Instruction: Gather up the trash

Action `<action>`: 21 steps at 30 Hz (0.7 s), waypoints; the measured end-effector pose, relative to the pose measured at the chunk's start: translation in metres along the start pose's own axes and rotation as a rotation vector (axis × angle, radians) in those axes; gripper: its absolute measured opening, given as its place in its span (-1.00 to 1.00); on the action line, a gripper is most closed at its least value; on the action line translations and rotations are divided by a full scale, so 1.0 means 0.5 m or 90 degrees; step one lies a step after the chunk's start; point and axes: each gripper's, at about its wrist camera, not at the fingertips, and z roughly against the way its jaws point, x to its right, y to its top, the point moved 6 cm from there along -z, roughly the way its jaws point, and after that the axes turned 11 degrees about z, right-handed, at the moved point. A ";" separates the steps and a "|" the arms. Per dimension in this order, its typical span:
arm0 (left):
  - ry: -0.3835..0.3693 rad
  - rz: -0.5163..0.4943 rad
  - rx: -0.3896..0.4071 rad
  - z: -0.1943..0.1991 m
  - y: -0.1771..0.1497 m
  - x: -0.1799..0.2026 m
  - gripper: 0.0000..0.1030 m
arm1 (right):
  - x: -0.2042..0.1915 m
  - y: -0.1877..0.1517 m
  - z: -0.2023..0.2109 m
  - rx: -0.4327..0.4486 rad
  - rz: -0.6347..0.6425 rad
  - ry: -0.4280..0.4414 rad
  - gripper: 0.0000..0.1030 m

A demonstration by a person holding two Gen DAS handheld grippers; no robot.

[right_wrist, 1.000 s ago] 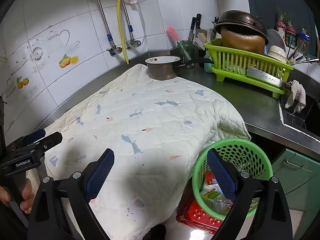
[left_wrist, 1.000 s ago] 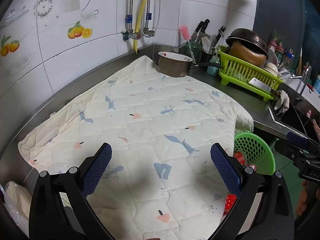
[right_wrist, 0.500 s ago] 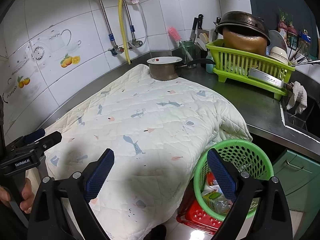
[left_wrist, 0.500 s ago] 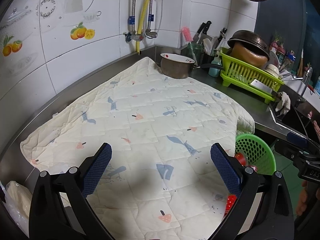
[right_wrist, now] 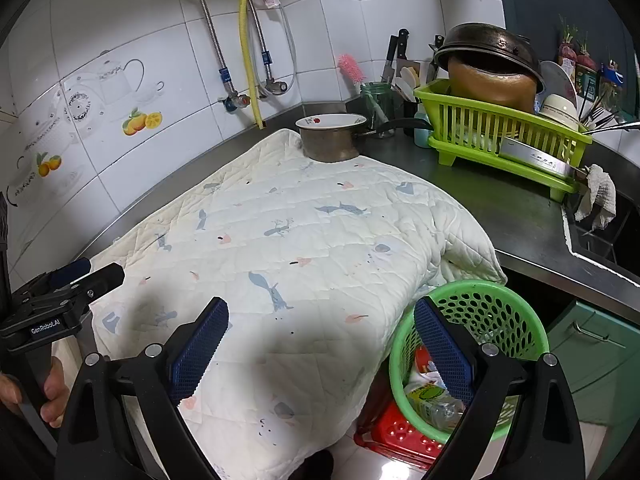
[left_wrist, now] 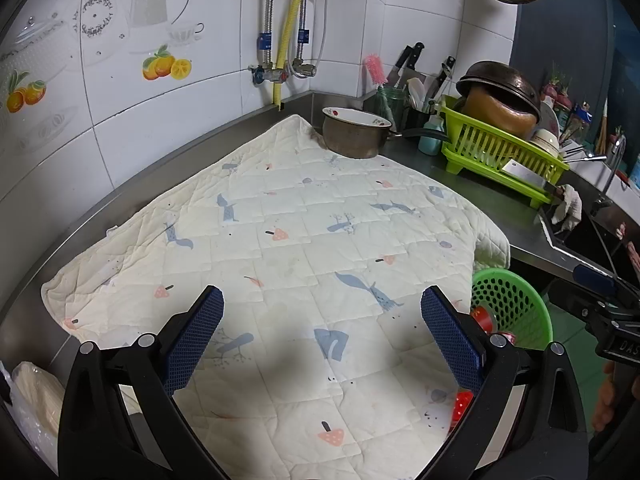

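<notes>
In the lower part of each wrist view a claw is spread wide with nothing between its blue pads: the left claw (left_wrist: 322,334) hangs over the near edge of the quilted cloth (left_wrist: 288,240), and the right claw (right_wrist: 320,344) hovers over that cloth's lower right corner, its right finger lying across the mouth of the green basket (right_wrist: 516,312). Both are held level and pointed forward along the desk (right_wrist: 500,200). At the lower left of the right wrist view a hand (right_wrist: 52,396) grips the handle of the left tool.

The trash that can be made out sits in the green basket at lower right, below the desk edge: a plastic bottle (right_wrist: 434,404) with a green label and some wrappers. The basket rests on a red crate (right_wrist: 396,432). No loose litter shows on the cloth itself.

My reading is that the gathering is finished or nearly so, or else a search for the next piece is on. The next move calls for scanning the desk before committing either claw.

Farther off, at the upper middle, a saucepan (left_wrist: 354,136) stands on the cloth's far corner; a lime dish rack (left_wrist: 500,156) lies to its right.
</notes>
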 end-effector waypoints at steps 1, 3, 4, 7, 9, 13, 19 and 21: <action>0.001 0.000 0.000 0.000 0.001 -0.001 0.90 | 0.001 0.000 0.001 0.000 0.000 0.001 0.76; 0.000 0.000 0.000 0.000 0.001 -0.001 0.90 | 0.002 0.000 0.001 0.000 0.000 0.001 0.76; 0.000 0.001 0.001 0.001 0.001 -0.001 0.90 | 0.002 0.000 0.002 0.000 0.000 0.002 0.76; 0.000 0.000 0.001 0.000 0.000 0.000 0.90 | 0.001 0.000 0.002 0.001 0.000 0.001 0.76; -0.001 0.001 0.000 0.000 0.000 0.000 0.90 | 0.000 0.001 0.001 0.002 0.000 0.000 0.76; 0.001 0.002 0.000 0.001 0.000 0.000 0.90 | 0.001 0.002 0.001 0.001 -0.001 0.001 0.77; 0.001 0.000 -0.001 -0.001 0.001 -0.001 0.90 | 0.002 0.002 0.001 0.002 -0.002 0.000 0.77; 0.001 0.001 -0.001 -0.001 0.002 -0.002 0.90 | 0.002 0.002 0.000 0.000 -0.002 0.000 0.77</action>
